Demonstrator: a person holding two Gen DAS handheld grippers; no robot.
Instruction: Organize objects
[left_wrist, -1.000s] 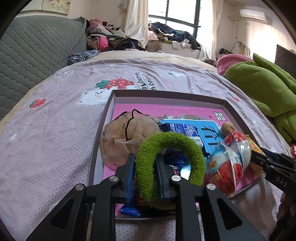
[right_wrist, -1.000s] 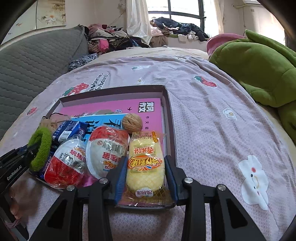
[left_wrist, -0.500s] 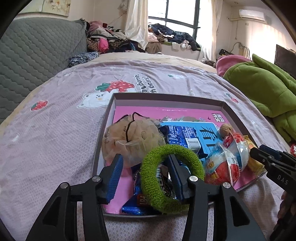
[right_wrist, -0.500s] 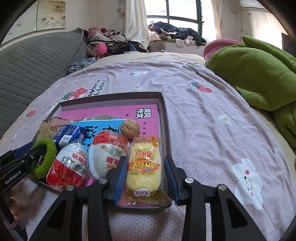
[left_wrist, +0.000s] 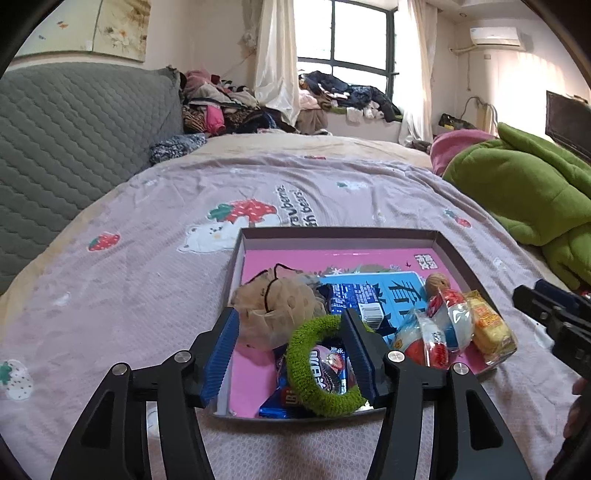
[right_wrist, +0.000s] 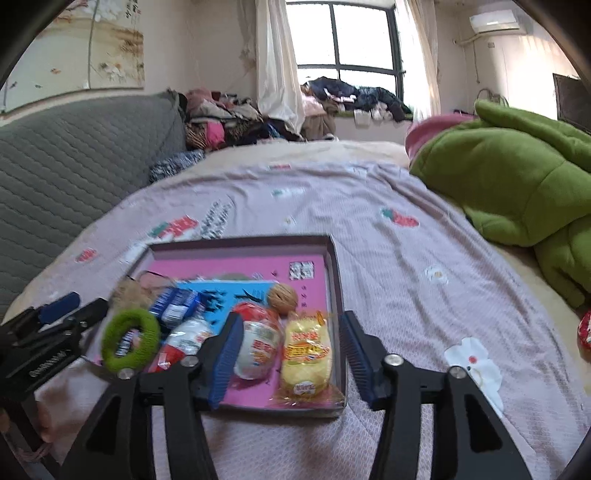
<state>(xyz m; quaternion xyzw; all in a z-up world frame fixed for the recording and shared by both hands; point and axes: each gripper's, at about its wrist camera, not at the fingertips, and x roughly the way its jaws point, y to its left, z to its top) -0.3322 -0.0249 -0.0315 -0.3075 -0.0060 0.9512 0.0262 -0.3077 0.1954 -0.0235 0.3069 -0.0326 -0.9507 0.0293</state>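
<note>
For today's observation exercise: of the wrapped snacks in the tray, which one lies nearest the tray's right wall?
The yellow cake packet, lying alongside the right wall of the tray; the red-and-white egg packets lie further left.

Your right wrist view is motion-blurred, so the print on the tray's (right_wrist: 334, 258) pink liner is unreadable. The green ring (left_wrist: 320, 365) covers part of the blue wrapper (left_wrist: 291, 400) beneath it. The right tool (left_wrist: 554, 325) is cut off at the left view's edge. A red item (right_wrist: 584, 334) is cropped at the frame's right.
</note>
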